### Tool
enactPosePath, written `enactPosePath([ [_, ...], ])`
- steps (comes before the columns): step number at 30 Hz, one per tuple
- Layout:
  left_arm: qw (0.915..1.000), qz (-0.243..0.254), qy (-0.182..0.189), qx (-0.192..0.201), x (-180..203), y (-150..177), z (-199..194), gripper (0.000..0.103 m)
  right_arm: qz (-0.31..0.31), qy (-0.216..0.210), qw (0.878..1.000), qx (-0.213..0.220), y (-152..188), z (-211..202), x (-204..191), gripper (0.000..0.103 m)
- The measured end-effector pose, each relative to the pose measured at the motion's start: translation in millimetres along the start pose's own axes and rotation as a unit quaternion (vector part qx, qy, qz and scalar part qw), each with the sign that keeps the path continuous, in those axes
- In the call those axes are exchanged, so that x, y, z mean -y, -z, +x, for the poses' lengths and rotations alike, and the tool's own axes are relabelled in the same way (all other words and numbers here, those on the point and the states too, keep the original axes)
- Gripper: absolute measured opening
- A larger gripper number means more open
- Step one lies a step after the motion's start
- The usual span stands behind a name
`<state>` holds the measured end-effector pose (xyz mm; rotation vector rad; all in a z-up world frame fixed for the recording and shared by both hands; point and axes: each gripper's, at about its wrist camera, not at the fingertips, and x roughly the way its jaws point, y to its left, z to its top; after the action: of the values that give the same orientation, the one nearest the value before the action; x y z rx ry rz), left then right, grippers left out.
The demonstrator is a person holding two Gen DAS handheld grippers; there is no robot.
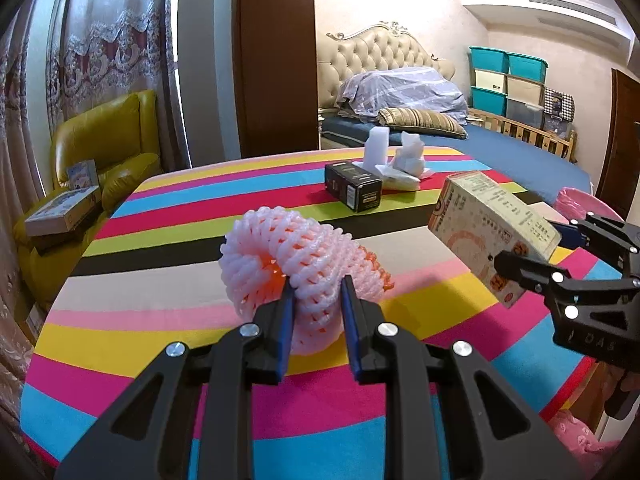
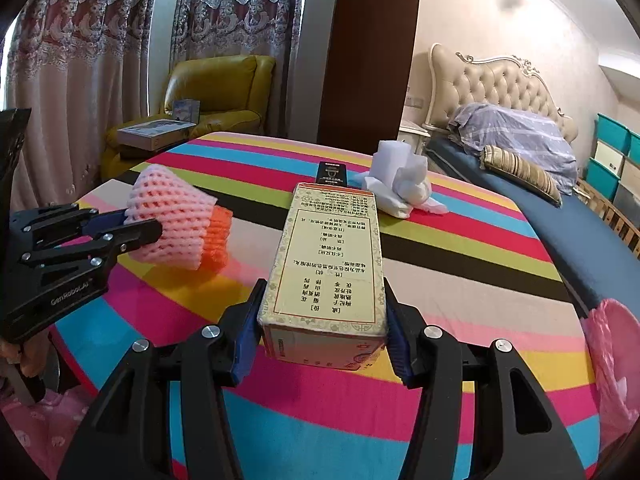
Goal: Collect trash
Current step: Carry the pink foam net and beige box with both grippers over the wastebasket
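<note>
Striped table (image 1: 160, 320); gripped carton (image 2: 328, 256) (closed)

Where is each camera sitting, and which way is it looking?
Left wrist view: sits on the left gripper, looking along its fingers across the striped table at the foam net it holds; the right gripper shows at the right.
Right wrist view: sits on the right gripper, looking along the cream box it holds; the left gripper shows at the left.
Both share the table, black box, white foam scraps and bed.
</note>
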<state>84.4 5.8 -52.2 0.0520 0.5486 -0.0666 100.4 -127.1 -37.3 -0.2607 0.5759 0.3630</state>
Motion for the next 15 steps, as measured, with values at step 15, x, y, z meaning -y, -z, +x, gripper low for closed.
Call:
enactPosePath([
  [15,0.9972,0.064,0.024,0.029,56,-15,-19,0.022,0.043,0.013,0.998,0.039,13,-38,39,0.051],
])
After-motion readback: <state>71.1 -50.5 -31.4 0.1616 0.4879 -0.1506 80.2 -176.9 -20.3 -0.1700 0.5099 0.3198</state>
